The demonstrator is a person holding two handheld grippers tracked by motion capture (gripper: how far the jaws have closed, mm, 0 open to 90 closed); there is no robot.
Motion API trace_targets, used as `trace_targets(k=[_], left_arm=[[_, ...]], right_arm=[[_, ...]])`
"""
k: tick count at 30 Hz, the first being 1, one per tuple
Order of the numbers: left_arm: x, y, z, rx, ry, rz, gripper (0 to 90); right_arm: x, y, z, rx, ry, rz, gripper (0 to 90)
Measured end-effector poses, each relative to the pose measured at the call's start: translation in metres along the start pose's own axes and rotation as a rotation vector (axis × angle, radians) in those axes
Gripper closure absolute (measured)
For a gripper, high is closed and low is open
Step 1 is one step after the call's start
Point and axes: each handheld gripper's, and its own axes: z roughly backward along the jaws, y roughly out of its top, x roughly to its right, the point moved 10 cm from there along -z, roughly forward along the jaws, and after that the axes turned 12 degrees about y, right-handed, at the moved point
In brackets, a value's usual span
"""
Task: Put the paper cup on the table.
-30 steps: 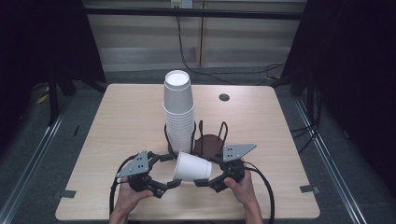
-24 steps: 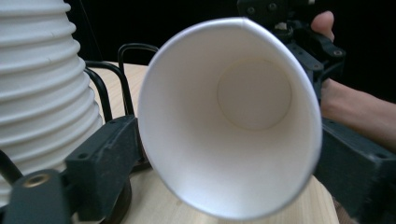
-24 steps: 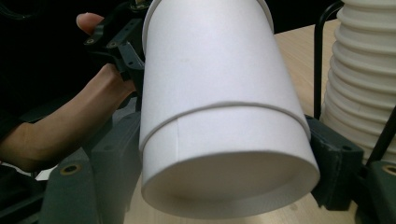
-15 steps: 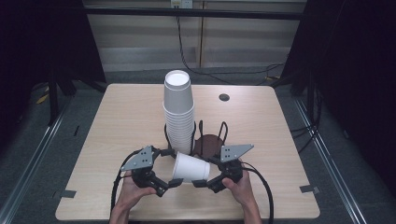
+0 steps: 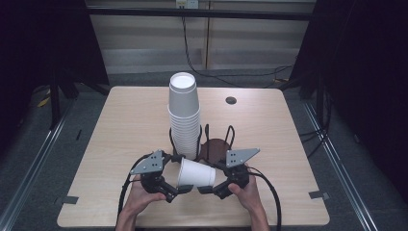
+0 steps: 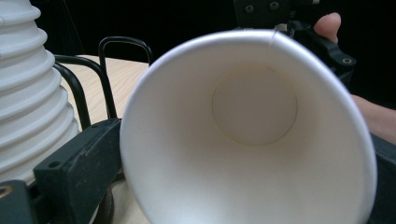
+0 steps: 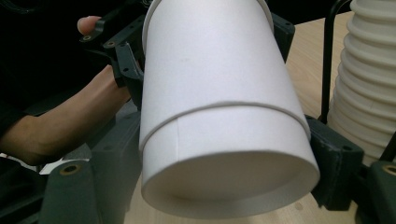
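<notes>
A white paper cup [image 5: 196, 173] lies sideways in the air between my two grippers, near the table's front edge. Its mouth faces the left gripper [image 5: 176, 190] and its base faces the right gripper [image 5: 206, 188]. In the left gripper view the black jaws flank the cup's open mouth [image 6: 252, 140]. In the right gripper view the jaws press both sides of the cup [image 7: 219, 93]. A rim line rings its middle, as if two cups were nested. A tall stack of white cups [image 5: 184, 115] stands upside down just behind.
The stack sits in a black wire holder [image 5: 230, 137] with a brown round base [image 5: 216, 147]. A small dark disc [image 5: 231, 100] lies at the back right of the wooden table [image 5: 120, 125]. Dark floor and rails surround the table.
The left gripper has shifted slightly right, closer to the cup's mouth. The cup and the right gripper have hardly moved.
</notes>
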Motion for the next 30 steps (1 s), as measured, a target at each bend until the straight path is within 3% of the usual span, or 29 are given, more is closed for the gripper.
trace_targets(k=[20,30], left_arm=[[0.0020,0.0045,0.0033,0.028,-0.065,0.045,8.2],[0.0049,0.0062,0.0059,0.015,-0.065,0.037,11.9]], right_arm=[[-0.0006,0.0013,0.0006,0.005,0.012,0.014,23.1],[-0.0008,0.0010,0.0004,0.016,-0.011,0.029,19.8]])
